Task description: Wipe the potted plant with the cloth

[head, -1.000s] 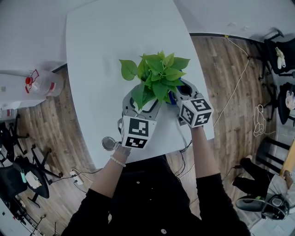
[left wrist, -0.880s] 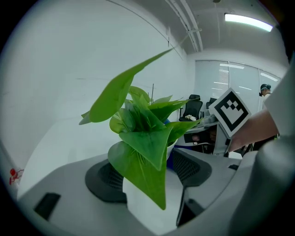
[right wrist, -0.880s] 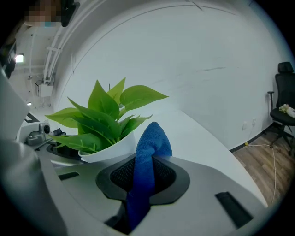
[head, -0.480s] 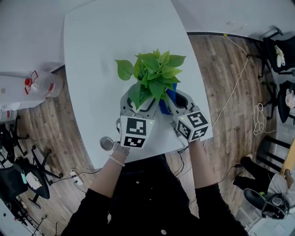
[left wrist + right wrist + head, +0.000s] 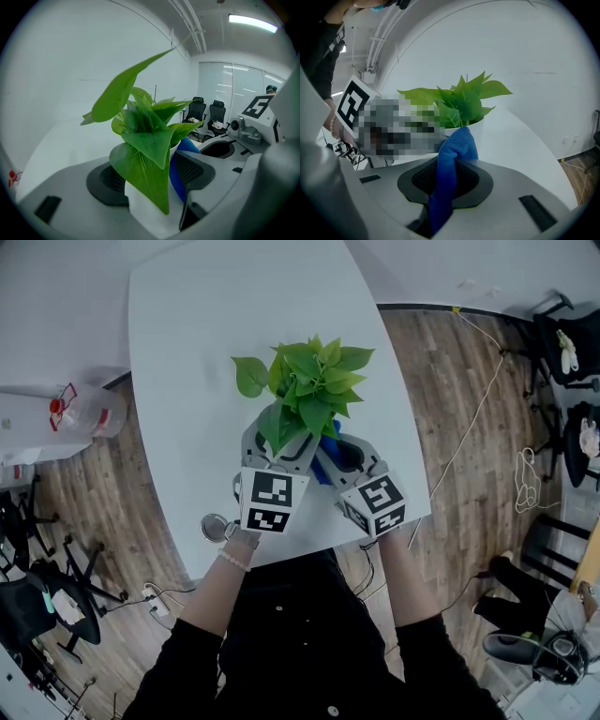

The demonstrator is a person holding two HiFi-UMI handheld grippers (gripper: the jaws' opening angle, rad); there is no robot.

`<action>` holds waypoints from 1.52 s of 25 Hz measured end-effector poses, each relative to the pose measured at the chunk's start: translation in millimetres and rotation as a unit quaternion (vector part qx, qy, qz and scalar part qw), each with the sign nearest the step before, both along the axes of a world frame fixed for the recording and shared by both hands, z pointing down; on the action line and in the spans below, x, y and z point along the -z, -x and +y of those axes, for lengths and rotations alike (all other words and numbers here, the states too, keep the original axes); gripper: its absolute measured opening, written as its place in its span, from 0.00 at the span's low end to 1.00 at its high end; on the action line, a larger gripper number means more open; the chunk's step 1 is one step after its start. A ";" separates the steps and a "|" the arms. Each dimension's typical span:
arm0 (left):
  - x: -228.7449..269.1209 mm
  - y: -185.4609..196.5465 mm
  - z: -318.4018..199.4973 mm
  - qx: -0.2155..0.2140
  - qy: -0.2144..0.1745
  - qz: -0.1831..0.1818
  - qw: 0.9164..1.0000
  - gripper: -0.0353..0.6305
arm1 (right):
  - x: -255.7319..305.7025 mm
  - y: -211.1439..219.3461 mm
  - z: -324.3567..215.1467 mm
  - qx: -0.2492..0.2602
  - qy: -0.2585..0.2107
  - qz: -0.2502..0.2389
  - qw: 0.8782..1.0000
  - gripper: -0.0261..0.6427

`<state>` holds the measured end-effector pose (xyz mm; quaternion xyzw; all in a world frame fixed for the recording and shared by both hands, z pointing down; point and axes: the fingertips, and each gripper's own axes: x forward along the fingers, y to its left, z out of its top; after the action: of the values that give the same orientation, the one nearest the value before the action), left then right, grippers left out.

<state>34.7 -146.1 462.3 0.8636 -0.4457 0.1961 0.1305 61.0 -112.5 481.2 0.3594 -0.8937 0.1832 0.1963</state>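
The potted plant (image 5: 309, 385) stands on the white table (image 5: 197, 343), its green leaves hiding most of the pot from above. In the left gripper view the white pot (image 5: 143, 208) sits between the pads of my left gripper (image 5: 277, 442), which grips it. My right gripper (image 5: 330, 457) is shut on a blue cloth (image 5: 451, 171). The cloth's free end reaches up to the pot's rim (image 5: 471, 126) under the leaves (image 5: 464, 101). From the left gripper view the cloth (image 5: 179, 176) lies against the pot's right side, with the right gripper (image 5: 253, 136) just beyond it.
A small round metal thing (image 5: 217, 528) lies at the table's near left edge. A clear water jug (image 5: 84, 411) stands on the wooden floor to the left. Office chairs (image 5: 567, 343) and a loose cable (image 5: 483, 409) are off to the right.
My right gripper has swung left and nearer with the blue cloth, from the plant's right side towards its front, beside the left gripper. The left gripper and pot have stayed put.
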 end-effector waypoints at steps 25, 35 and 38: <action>26.5 74.6 43.3 0.047 -0.017 0.022 0.999 0.30 | 25.0 -9.7 39.3 -0.027 0.004 0.034 0.999 0.18; 79.0 81.3 69.3 0.056 -0.079 0.022 0.995 0.08 | 60.0 -20.3 55.8 -0.042 -0.022 0.005 0.999 0.18; 94.9 76.4 76.9 0.048 -0.095 0.011 0.994 0.07 | 73.5 -24.8 59.6 -0.044 -0.035 -0.002 0.998 0.18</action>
<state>-41.7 -69.2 367.4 0.8516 -0.5020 0.1371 0.0622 85.8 -52.9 407.7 0.4047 -0.8832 0.1610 0.1738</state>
